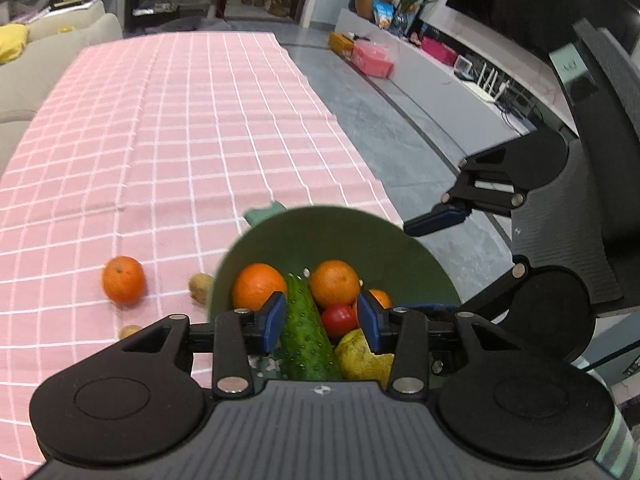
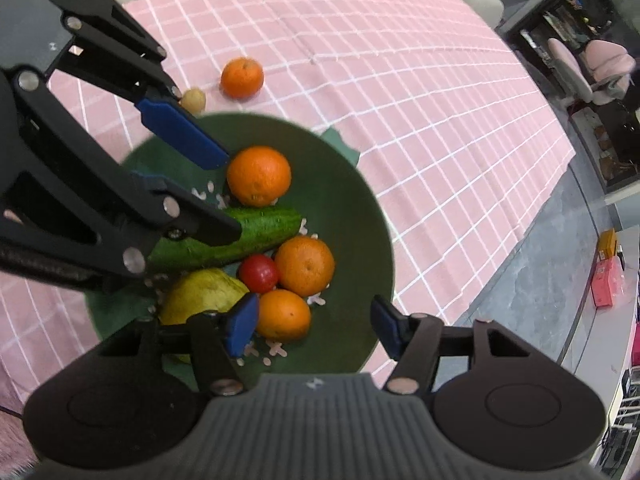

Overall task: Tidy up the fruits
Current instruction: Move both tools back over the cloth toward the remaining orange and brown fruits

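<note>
We are holding the left hand-held gripper [image 1: 321,321] low over the round dark green bowl [image 1: 416,256], its blue jaws parted around the bumpy green cucumber [image 1: 306,334] without pinching it. We are poising the right hand-held gripper [image 2: 314,326] above the bowl's near rim, jaws spread wide and gripping nothing. We are counting 3 oranges [image 2: 259,176], 1 red tomato [image 2: 259,273], 1 yellow-green pear [image 2: 202,294] and 1 cucumber in the bowl. On the pink checked tabletop [image 1: 180,120], 1 loose orange [image 1: 123,279] and 2 small tan round fruits [image 1: 200,286] are lying beside the bowl.

Grey floor [image 1: 380,120], beige sofa [image 1: 60,40], pink chair [image 2: 592,68]
</note>
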`<move>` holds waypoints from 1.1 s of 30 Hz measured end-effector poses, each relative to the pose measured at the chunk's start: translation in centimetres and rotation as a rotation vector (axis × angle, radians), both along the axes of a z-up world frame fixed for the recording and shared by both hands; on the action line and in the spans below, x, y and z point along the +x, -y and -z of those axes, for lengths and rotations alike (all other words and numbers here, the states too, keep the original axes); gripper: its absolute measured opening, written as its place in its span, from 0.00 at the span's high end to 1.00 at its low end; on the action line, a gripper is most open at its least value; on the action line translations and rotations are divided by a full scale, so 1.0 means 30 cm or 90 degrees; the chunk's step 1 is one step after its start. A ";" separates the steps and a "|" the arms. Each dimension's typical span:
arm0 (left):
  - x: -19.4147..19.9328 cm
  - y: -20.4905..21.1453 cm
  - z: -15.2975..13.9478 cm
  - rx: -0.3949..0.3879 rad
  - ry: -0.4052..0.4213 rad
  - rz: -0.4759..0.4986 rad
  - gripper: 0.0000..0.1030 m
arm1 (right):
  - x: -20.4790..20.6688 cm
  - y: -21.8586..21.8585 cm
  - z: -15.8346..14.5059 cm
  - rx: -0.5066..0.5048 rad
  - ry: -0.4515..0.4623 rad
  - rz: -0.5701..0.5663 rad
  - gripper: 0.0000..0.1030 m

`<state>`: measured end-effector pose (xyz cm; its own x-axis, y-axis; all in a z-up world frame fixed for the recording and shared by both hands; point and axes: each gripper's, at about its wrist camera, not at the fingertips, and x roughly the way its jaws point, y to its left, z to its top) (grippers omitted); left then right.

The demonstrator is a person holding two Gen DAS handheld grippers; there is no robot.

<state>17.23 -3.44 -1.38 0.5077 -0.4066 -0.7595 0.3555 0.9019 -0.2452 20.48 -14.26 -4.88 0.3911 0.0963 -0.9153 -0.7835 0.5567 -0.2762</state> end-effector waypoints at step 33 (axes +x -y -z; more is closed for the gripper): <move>-0.015 -0.587 0.038 -0.082 0.002 -0.274 0.51 | 0.118 -0.324 -0.090 0.255 -0.054 0.198 0.36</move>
<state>16.77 14.18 -2.53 0.6532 -0.2486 -0.7153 -0.0447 0.9303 -0.3641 24.01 -4.53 -2.18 0.3826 0.3367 -0.8603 -0.5740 0.8163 0.0642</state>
